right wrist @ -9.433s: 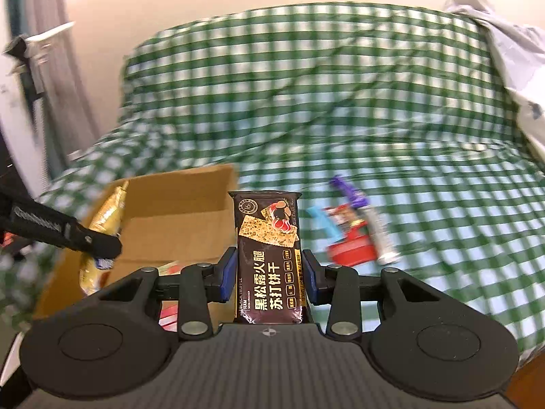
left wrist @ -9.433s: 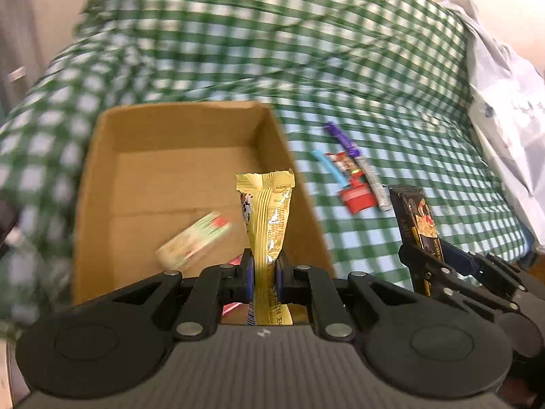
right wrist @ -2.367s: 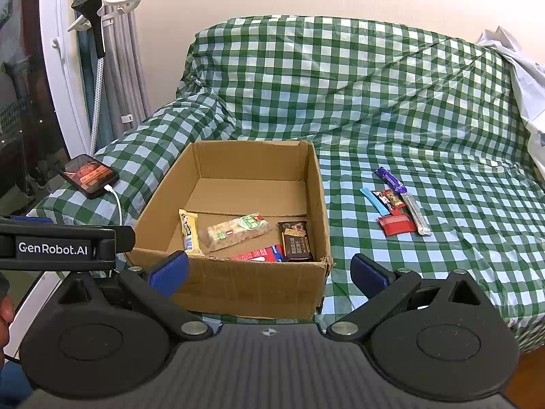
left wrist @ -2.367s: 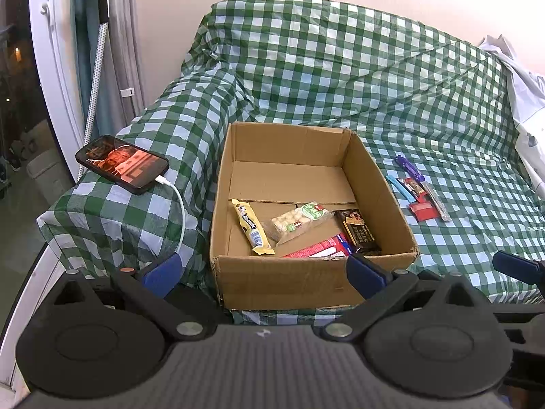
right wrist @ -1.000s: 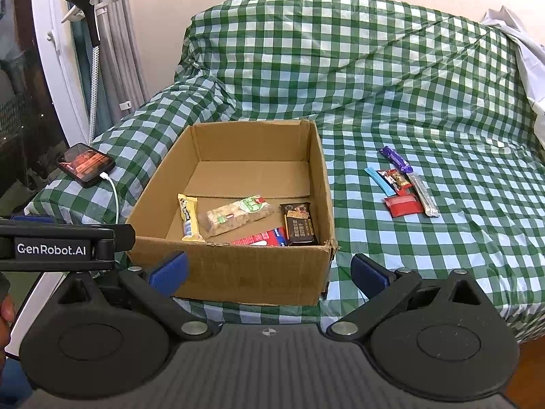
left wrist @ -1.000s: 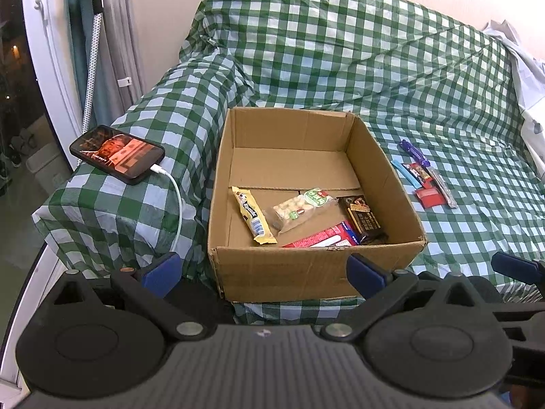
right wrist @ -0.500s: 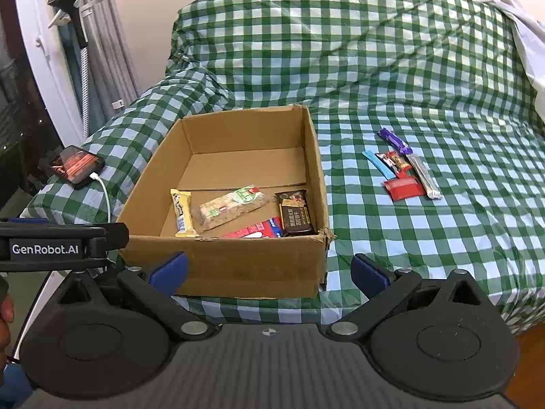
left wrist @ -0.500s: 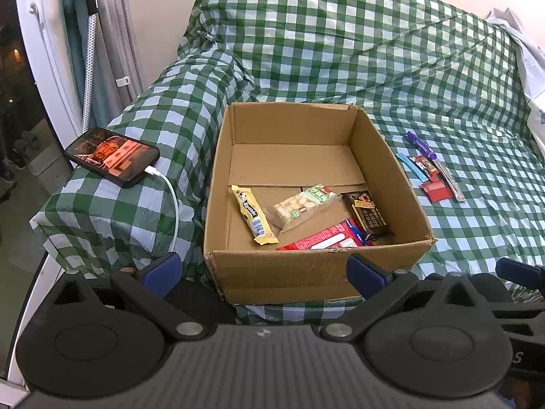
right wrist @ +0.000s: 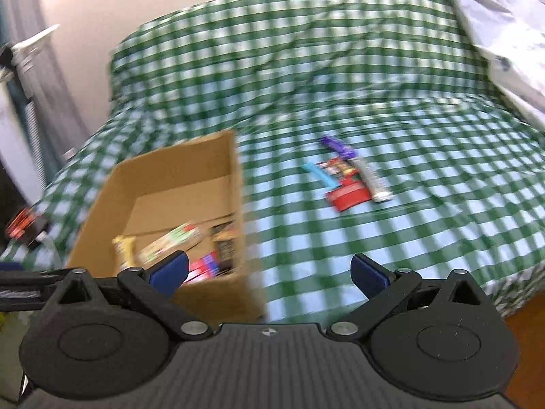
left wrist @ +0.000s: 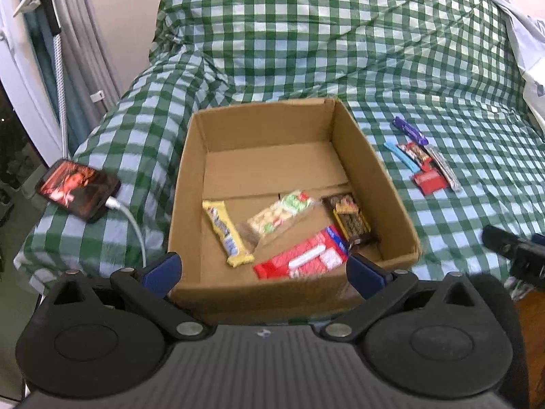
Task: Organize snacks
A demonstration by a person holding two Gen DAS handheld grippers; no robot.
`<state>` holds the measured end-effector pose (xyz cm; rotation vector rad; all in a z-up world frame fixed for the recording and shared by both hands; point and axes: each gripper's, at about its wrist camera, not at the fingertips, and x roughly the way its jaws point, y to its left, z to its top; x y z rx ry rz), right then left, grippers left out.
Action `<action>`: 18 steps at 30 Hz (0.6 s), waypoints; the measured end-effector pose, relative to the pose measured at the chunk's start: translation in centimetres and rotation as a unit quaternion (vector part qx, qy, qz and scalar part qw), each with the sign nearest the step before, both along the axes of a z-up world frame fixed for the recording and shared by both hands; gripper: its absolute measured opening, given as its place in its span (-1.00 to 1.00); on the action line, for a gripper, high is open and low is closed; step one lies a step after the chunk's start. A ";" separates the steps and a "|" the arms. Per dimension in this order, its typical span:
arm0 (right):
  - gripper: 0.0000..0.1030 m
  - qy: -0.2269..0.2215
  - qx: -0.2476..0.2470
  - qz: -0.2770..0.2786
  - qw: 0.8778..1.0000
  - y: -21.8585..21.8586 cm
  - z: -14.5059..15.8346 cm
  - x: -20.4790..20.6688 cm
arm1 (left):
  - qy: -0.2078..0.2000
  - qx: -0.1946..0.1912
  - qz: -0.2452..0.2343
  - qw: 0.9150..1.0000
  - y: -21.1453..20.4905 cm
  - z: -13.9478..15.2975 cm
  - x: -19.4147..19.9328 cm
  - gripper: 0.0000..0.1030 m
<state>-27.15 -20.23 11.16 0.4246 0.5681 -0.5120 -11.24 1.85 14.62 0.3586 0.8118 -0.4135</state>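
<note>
Lying on the bottom of the open cardboard box (left wrist: 371, 173), toward its near wall, are four snacks: a yellow bar (left wrist: 227, 232) on the left, a clear pack with green and red print (left wrist: 279, 216) in the middle, a dark brown biscuit pack (left wrist: 351, 220) on the right by the right wall, and a red pack (left wrist: 303, 257) nearest to the front wall. The far half of the box floor is bare. The box stands on the green checked cover (left wrist: 323, 41) of a sofa, near its front edge and toward its left end. To the right of the box, well apart from it, a small group of snacks remains on the cover: a purple stick (left wrist: 408, 130), a light blue stick (left wrist: 401, 156), a silver stick (left wrist: 442, 169), a small dark printed bar (left wrist: 416, 151) between the blue and silver ones, and a red pack (left wrist: 428, 182) at the near end, all close together or touching. The left gripper (left wrist: 264, 269) is above the front edge of the sofa, facing the box, with its fingers (left wrist: 160, 269) spread wide and nothing between them. The right gripper (right wrist: 269, 271) looks more to the right, toward the loose group (right wrist: 344, 173); its view is blurred, its fingers (right wrist: 369, 274) are also wide apart and empty. On the left armrest lies a phone (left wrist: 76, 189) with a lit screen and a white cable (left wrist: 131, 225) plugged in. A pale cloth (right wrist: 504, 41) is at the right end of the sofa.
</note>
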 end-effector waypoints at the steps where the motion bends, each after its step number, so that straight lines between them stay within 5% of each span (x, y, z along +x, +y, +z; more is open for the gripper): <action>1: 0.95 0.000 -0.002 -0.015 1.000 -1.5 -0.2 0.0 | -0.002 -0.001 0.002 1.000 -0.5 0.2 0.4 1.00; 10: 0.96 0.014 -0.026 -0.104 0.994 -13.7 -3.6 3.4 | 0.012 -0.007 0.000 1.000 -7.8 2.1 5.4 1.00; 18: 0.95 0.057 -0.035 -0.088 0.994 -21.2 -9.3 11.6 | 0.078 -0.025 -0.056 0.995 -20.5 0.9 10.1 1.00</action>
